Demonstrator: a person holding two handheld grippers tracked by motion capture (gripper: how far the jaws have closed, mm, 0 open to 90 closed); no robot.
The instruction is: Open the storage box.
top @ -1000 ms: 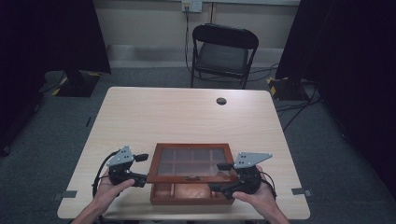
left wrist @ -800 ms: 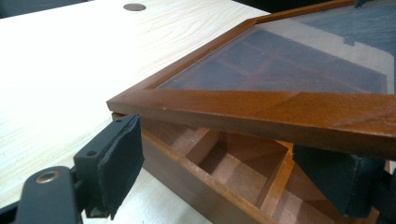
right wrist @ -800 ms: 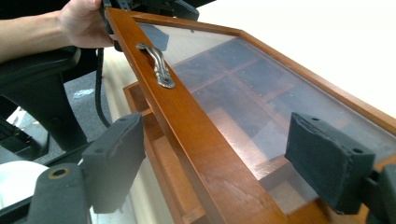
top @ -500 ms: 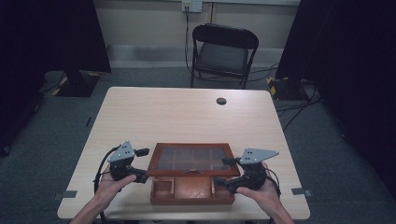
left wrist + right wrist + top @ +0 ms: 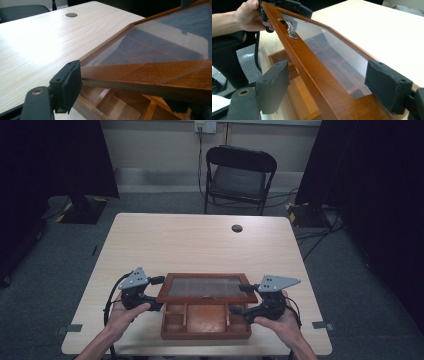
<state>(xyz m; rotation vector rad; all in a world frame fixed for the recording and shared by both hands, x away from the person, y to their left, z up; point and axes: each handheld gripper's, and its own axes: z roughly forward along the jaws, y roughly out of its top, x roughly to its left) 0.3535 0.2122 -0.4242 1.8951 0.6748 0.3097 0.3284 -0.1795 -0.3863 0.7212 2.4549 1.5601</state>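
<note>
We hold the box lid half raised at the desk's near edge: left gripper jaws, just closing, straddle its left end, one jaw cut off, grip unclear; right gripper jaws stand open around its right end.

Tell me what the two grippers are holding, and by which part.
The glass lid of the wooden box, raised at its front. The left gripper is at its left front corner, the right gripper astride its right front corner.
</note>
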